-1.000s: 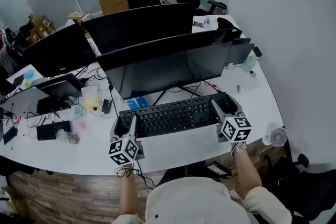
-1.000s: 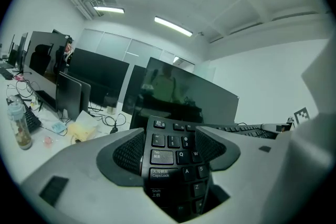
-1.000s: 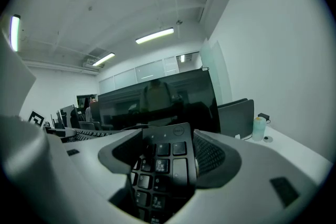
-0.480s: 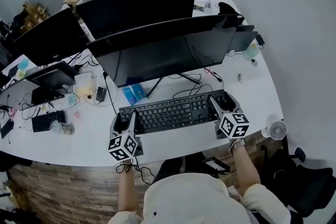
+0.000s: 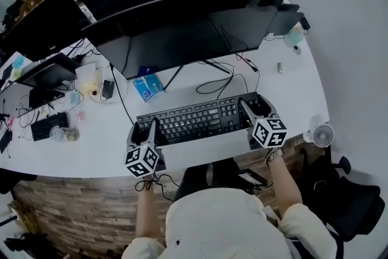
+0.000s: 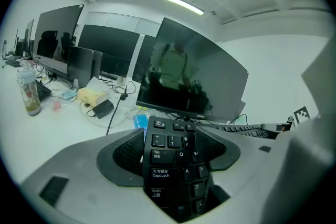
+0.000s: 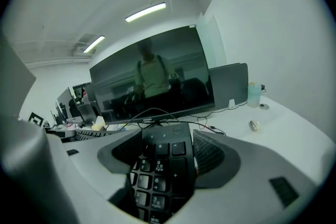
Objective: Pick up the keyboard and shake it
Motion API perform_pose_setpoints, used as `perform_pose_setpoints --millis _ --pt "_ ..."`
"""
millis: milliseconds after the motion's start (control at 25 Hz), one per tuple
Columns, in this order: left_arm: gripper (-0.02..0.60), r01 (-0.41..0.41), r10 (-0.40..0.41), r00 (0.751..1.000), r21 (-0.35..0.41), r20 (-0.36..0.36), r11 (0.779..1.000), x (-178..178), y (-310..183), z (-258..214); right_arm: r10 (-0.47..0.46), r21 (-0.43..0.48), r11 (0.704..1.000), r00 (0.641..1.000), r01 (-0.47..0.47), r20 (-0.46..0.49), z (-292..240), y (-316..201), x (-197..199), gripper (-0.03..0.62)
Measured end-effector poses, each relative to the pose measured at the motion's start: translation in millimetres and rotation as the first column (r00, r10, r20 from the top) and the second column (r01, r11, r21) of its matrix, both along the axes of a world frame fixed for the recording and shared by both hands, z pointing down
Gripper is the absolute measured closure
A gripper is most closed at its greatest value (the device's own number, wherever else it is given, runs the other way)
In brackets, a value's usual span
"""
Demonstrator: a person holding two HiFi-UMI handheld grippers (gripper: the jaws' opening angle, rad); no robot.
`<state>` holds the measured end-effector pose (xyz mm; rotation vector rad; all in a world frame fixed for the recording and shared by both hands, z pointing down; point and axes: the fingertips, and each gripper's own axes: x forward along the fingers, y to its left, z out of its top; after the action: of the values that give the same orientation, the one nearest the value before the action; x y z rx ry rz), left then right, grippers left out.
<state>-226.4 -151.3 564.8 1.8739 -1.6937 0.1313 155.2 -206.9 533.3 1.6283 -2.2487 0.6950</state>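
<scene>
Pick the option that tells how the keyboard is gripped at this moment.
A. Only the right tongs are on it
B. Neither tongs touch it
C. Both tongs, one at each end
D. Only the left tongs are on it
C: the left tongs clamp the Caps Lock end of the keyboard and the right tongs clamp its number-pad end.

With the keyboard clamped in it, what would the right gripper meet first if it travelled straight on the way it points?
Most likely the large dark monitor straight ahead; a loose cable lies lower, in front of it. Depth is hard to judge.
</scene>
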Motion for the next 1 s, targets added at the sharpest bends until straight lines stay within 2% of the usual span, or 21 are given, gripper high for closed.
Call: perform_pose_setpoints --millis 640,1000 --pt "0.288 0.011 -0.01 1.0 -0.139 0.005 0.99 13 24 63 -0.006 -0.149 0.989 1.0 0.005 -0.009 72 17 12 0.293" --pt "0.288 0.019 -0.019 1.0 -0.187 0.001 0.982 15 32 93 -0.016 -0.196 0.98 1.0 0.013 -0.014 103 21 14 0.293"
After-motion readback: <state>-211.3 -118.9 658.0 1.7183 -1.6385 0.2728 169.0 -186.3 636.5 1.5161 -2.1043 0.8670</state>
